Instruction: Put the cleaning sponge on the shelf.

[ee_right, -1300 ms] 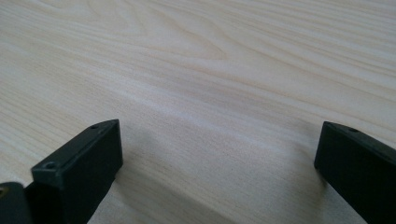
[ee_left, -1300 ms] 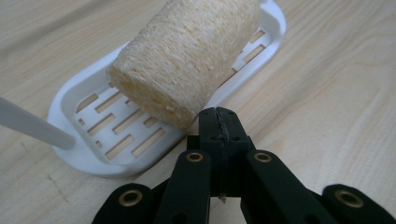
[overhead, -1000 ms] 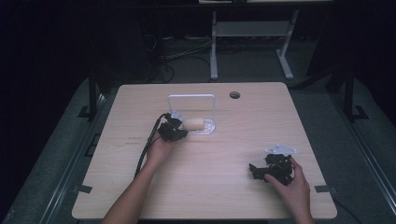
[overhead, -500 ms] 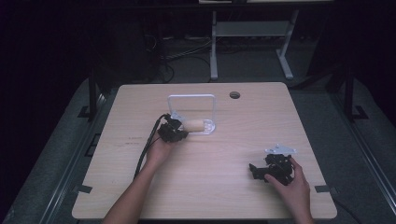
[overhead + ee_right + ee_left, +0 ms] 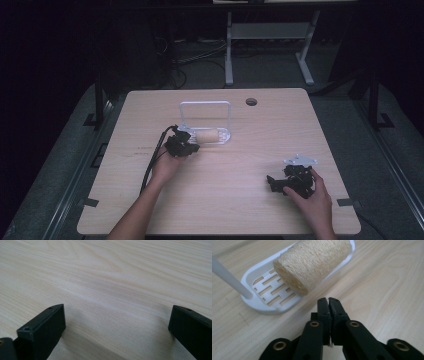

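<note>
We read no brand, label or writing on any surface here. The left hand-held gripper (image 5: 328, 300) has its two black jaws pressed together with only a hairline seam between them; nothing lies between them. Those jaws have just been parting by a trace, yet we still see them as clenched and empty. Its tips hover over bare wood, just short of the white soap tray (image 5: 259, 306), which lies toward 11 o'clock from them in the left gripper view. In the high view this left hand-held gripper (image 5: 190, 146) sits at 8 o'clock of the tray, with its cable trailing back along the forearm.

The loofah roll (image 5: 312, 262) is a short, pale straw-coloured cylinder of coarse woven fibre. It rests on its side in the slotted tray, one flat cut end turned toward the jaws. In the high view the loofah roll (image 5: 208, 135) lies near the middle of the bench (image 5: 250, 200), slightly toward 11 o'clock, in front of the tray's upright white loop frame (image 5: 205, 104).

The right hand-held gripper (image 5: 117, 322) is released, jaws wide apart over bare wood, grasping nothing. In the high view the right hand-held gripper (image 5: 270, 183) rests at 4 o'clock on the bench.
</note>
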The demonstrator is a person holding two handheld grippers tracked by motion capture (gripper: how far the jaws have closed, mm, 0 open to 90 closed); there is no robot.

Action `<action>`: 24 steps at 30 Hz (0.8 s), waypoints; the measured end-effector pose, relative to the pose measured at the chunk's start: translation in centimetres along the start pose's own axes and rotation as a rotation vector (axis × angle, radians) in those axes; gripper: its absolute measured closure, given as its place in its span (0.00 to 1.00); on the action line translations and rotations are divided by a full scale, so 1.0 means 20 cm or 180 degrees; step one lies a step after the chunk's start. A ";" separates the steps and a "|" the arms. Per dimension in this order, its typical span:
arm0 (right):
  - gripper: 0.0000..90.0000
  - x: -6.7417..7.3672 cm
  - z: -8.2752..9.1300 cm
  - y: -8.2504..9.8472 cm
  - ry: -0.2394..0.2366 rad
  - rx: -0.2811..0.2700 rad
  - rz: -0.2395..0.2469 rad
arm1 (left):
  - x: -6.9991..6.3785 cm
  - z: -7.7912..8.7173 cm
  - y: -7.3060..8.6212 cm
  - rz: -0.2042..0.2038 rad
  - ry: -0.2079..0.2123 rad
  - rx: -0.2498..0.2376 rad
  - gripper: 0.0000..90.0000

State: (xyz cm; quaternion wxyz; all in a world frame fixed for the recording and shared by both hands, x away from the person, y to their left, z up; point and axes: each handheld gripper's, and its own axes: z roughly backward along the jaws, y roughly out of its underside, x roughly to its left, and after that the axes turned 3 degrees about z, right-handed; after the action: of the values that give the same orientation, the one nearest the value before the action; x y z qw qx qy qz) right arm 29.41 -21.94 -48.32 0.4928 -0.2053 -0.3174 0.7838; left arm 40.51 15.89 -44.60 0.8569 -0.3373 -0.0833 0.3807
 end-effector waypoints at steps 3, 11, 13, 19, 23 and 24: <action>0.01 0.00 0.00 0.00 0.0001 0.0000 0.0004 | -0.01 0.03 0.02 -0.0004 -0.0041 0.0021 0.83; 0.01 0.00 0.00 0.00 -0.0001 0.0001 0.0006 | -0.01 0.09 0.08 0.0046 -0.0077 0.0010 0.54; 0.01 0.00 0.00 0.00 -0.0001 0.0001 0.0007 | -0.02 0.11 0.10 0.0042 -0.0117 -0.0006 0.47; 0.01 0.00 0.00 0.00 0.0000 0.0000 0.0002 | -0.03 0.17 0.16 0.0046 -0.0248 -0.0112 0.30; 0.01 0.00 0.00 0.00 0.0000 -0.0001 0.0002 | -0.02 0.21 0.21 0.0054 -0.0340 -0.0175 0.21; 0.01 0.00 0.00 0.00 0.0000 0.0000 0.0002 | -0.02 0.22 0.22 0.0066 -0.0339 -0.0194 0.20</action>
State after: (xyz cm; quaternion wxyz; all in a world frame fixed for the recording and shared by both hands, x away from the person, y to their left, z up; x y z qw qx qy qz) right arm 29.41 -21.95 -48.32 0.4925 -0.2054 -0.3173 0.7840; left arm 35.82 20.03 -44.06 0.8366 -0.3433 -0.1368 0.4043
